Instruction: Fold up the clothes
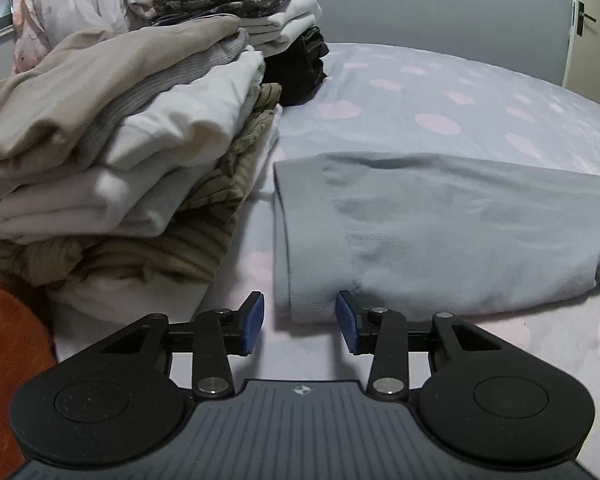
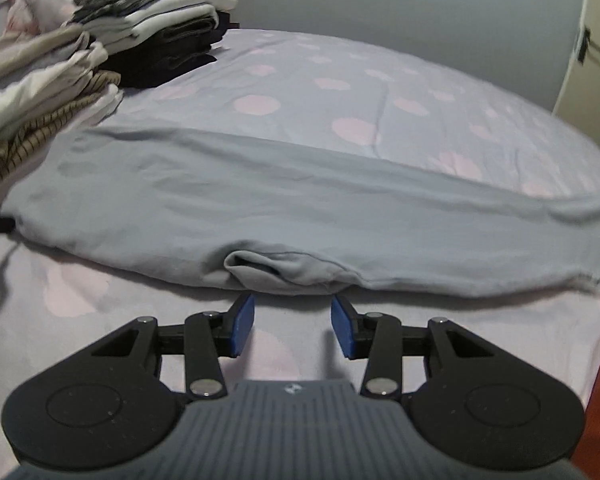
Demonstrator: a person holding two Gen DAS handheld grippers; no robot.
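Note:
A light grey-blue garment (image 1: 440, 224) lies folded into a long band across the bed. In the left wrist view its ribbed near-left corner reaches just between the blue pads (image 1: 252, 320) of my left gripper (image 1: 300, 316), which stands open and does not press on the cloth. The right wrist view shows the same garment (image 2: 260, 192) stretched from left to right, with a small bunched fold (image 2: 276, 272) on its near edge. My right gripper (image 2: 293, 322) sits open right in front of that fold, nothing between its fingers.
A tall stack of folded clothes (image 1: 120, 140) stands close on the left, with a second stack (image 1: 292, 36) behind it. The lilac bedsheet with pink spots (image 2: 340, 92) spreads beyond the garment. An orange sleeve (image 1: 8, 344) shows at the lower left. A door (image 1: 592, 20) is far right.

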